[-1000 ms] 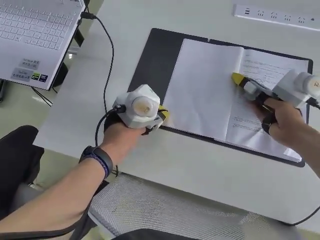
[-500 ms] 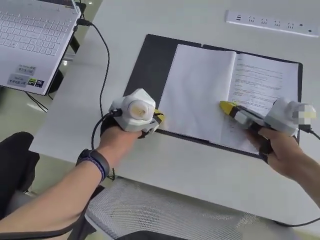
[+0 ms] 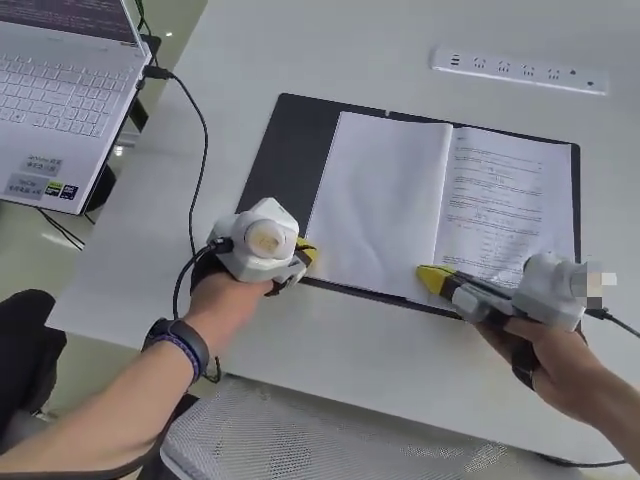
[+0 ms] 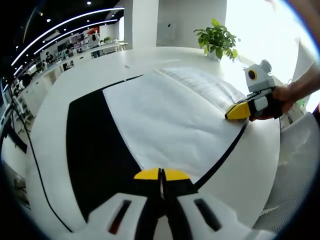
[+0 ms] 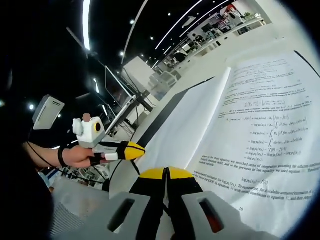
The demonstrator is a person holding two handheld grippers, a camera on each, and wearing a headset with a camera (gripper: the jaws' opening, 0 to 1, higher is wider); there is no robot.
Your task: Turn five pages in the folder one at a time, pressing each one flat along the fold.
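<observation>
A black folder (image 3: 290,150) lies open on the white table, a blank page (image 3: 375,200) on its left and a printed page (image 3: 510,200) on its right. My right gripper (image 3: 432,278) is shut, its yellow tips resting at the near end of the fold; its own view shows the tips (image 5: 166,173) on the printed page (image 5: 270,125). My left gripper (image 3: 302,256) is shut too, touching the folder's near left edge, with its tips (image 4: 161,174) over the black cover (image 4: 95,150) beside the blank page (image 4: 170,120). Each gripper also appears in the other's view: right gripper (image 4: 239,110), left gripper (image 5: 131,150).
An open white laptop (image 3: 60,90) sits at the far left, its black cable (image 3: 197,130) trailing toward my left hand. A white power strip (image 3: 520,70) lies beyond the folder. A mesh chair seat (image 3: 300,430) is below the table edge. A potted plant (image 4: 217,37) stands far off.
My right gripper has slid down the fold from mid-page to its near end. The left gripper has stayed at the folder's left edge. The head camera has shifted.
</observation>
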